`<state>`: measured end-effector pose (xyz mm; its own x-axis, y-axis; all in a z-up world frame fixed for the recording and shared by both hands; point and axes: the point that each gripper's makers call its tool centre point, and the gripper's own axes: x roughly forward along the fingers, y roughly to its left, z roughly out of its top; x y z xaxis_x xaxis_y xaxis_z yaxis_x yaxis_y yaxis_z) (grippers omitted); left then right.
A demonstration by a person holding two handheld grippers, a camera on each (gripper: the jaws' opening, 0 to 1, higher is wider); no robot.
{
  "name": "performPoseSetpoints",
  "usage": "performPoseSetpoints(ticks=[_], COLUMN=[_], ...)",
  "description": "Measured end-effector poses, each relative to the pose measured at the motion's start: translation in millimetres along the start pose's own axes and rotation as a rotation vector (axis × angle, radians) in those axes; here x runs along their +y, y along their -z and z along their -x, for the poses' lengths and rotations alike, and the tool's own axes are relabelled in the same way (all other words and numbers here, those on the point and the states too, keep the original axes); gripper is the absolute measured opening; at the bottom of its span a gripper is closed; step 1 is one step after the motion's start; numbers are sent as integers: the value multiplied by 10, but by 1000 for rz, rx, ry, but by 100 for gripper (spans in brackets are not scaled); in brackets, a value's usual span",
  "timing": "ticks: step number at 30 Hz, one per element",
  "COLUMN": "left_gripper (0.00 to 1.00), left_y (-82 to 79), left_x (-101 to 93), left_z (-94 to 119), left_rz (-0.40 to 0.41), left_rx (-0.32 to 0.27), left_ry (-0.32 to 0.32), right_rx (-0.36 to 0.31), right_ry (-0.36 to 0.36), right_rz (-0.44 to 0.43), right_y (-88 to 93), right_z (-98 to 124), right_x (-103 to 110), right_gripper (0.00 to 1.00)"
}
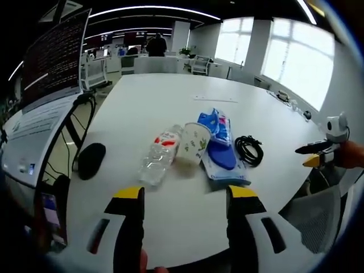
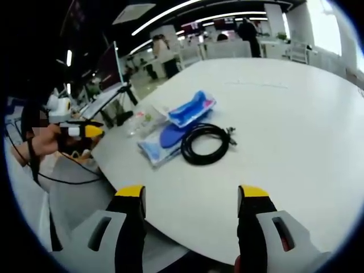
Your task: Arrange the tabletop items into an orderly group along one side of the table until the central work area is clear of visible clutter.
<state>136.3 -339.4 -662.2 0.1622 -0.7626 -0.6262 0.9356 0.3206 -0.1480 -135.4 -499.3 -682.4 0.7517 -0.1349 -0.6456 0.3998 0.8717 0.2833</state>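
Note:
On the white table (image 1: 170,96) lie a clear plastic bottle (image 1: 159,156) with a red label, a paper cup (image 1: 192,143) on its side, a blue packet (image 1: 219,145) and a coiled black cable (image 1: 249,149). My left gripper (image 1: 185,194) is open near the table's front edge, just short of the bottle. In the right gripper view, my right gripper (image 2: 191,193) is open over the table (image 2: 284,131) edge, short of the black cable (image 2: 205,142) and the blue packet (image 2: 176,128). The right gripper's tips (image 1: 313,154) enter the left gripper view at the right.
A black mouse (image 1: 91,159) lies left of the bottle. A laptop (image 1: 40,108) on a stand is at the far left, with a phone (image 1: 48,219) below it. A thin strip (image 1: 215,99) lies farther up the table. Chairs and people are at the back.

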Motion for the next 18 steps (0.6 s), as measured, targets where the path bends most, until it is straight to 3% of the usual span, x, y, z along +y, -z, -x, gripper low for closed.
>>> performPoseSetpoints(ticks=[6, 18], left_gripper=[57, 55], left_y=[-7, -201], left_x=[48, 195], left_z=[-18, -193], left_rz=[5, 18], left_rx=[2, -12], left_ry=[-5, -16], right_rx=[4, 8], right_ry=[2, 14], right_rz=[0, -8], right_y=[16, 35], right_z=[4, 33], right_x=[-1, -22], right_gripper=[64, 63])
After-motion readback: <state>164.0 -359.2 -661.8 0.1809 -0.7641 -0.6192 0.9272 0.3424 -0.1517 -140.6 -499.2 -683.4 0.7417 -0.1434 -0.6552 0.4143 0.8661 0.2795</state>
